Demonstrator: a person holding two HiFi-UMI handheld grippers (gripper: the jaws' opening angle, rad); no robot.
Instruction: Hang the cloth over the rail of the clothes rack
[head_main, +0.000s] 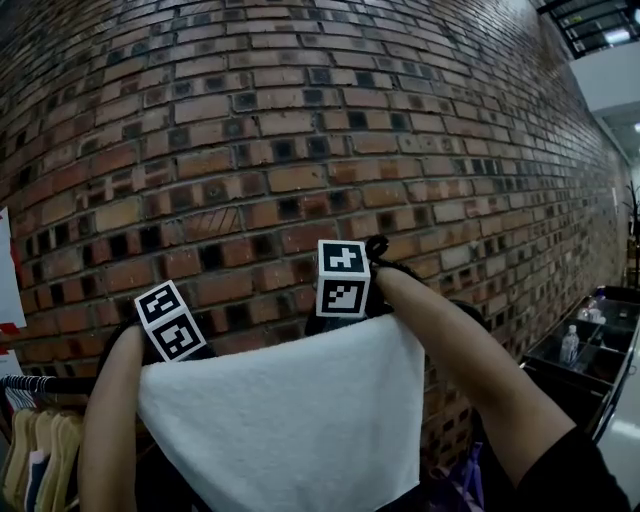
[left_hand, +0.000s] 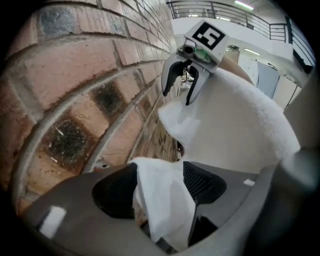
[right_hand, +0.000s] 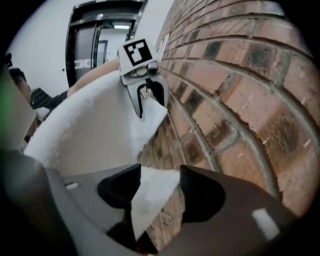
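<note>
Nearly done, by the look: the white cloth (head_main: 280, 420) hangs flat in front of the brick wall (head_main: 300, 130) w/ its top edge up by both grippers. It seems draped over the rail (head_main: 45, 384), tho the bar only shows at the left above the hangers (head_main: 40, 440) & is hidden under the fabric. Left gripper (left_hand: 159, 186) & right gripper (right_hand: 159, 187) both have jaws wide apart, a cloth corner loose between the pads, not pinched; what's left is prob. to pull both clear w/o dragging the cloth.
</note>
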